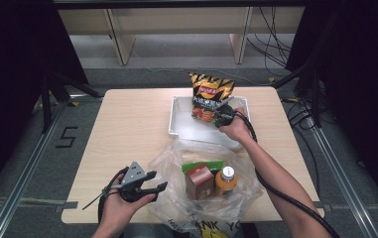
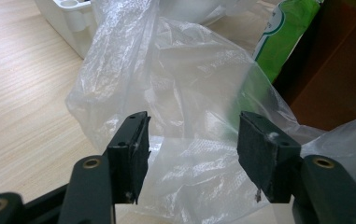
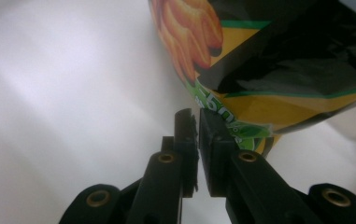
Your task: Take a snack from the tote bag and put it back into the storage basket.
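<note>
A black and orange chip bag (image 1: 210, 94) stands upright at the far side of a white tray (image 1: 181, 124). My right gripper (image 1: 220, 119) is at the bag's lower right corner. In the right gripper view its jaws (image 3: 198, 116) are almost together and the chip bag's (image 3: 269, 60) bottom edge runs in between their tips. My left gripper (image 1: 157, 179) is open near the table's front edge, its jaws aimed at a clear plastic bag (image 1: 176, 158). In the left gripper view the gripper (image 2: 192, 149) has the plastic bag (image 2: 189, 84) lying just beyond its pads, apart from them.
Inside the plastic bag stand a brown carton (image 1: 199, 181), an orange bottle with a white cap (image 1: 225, 181) and a green packet (image 1: 199, 166). The wooden table (image 1: 127, 129) is bare on its left half. Black cables trail from both grippers.
</note>
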Available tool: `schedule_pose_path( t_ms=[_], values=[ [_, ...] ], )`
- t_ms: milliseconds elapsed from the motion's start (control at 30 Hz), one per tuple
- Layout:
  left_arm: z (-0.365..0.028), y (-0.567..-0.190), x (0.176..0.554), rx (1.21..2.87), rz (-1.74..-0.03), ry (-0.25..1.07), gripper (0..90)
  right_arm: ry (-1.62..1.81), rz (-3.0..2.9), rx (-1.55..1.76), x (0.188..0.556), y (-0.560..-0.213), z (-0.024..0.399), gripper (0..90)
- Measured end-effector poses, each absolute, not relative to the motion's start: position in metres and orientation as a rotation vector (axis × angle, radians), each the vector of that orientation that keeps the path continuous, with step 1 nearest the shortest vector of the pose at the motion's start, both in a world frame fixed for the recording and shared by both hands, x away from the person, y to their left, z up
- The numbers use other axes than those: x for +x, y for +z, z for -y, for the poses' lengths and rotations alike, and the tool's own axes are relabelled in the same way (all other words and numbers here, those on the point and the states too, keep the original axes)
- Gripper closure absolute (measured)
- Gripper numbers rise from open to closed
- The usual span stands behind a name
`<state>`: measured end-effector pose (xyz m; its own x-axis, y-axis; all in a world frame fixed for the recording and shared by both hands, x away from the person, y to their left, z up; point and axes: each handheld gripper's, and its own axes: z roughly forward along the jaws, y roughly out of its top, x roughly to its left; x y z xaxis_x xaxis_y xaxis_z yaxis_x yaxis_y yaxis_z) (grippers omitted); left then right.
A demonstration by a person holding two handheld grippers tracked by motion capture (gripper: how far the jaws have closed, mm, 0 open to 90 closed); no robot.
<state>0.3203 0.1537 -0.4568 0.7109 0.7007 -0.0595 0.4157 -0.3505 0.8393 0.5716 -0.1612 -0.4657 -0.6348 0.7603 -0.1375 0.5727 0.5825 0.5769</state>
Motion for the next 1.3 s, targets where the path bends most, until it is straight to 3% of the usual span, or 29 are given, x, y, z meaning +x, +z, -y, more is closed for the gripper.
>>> schedule_pose_path(
  t_ms=[400, 667, 967, 1300],
  values=[
    [-0.152, -0.457, 0.319, 1.962, -0.866, 0.377, 43.3, 0.698, -2.426, 1.095, 0.573, -0.459, 0.165, 84.6],
    [-0.151, -0.456, 0.318, 1.952, -0.889, 0.383, 43.1, 0.752, -2.417, 1.091, 0.565, -0.450, 0.166, 77.5],
    [-0.151, -0.455, 0.318, 1.951, -0.875, 0.389, 42.8, 0.865, -2.433, 1.055, 0.544, -0.427, 0.165, 65.9],
    [-0.150, -0.453, 0.318, 1.942, -0.867, 0.391, 42.8, 0.958, -2.430, 0.961, 0.512, -0.397, 0.182, 63.1]
  ],
)
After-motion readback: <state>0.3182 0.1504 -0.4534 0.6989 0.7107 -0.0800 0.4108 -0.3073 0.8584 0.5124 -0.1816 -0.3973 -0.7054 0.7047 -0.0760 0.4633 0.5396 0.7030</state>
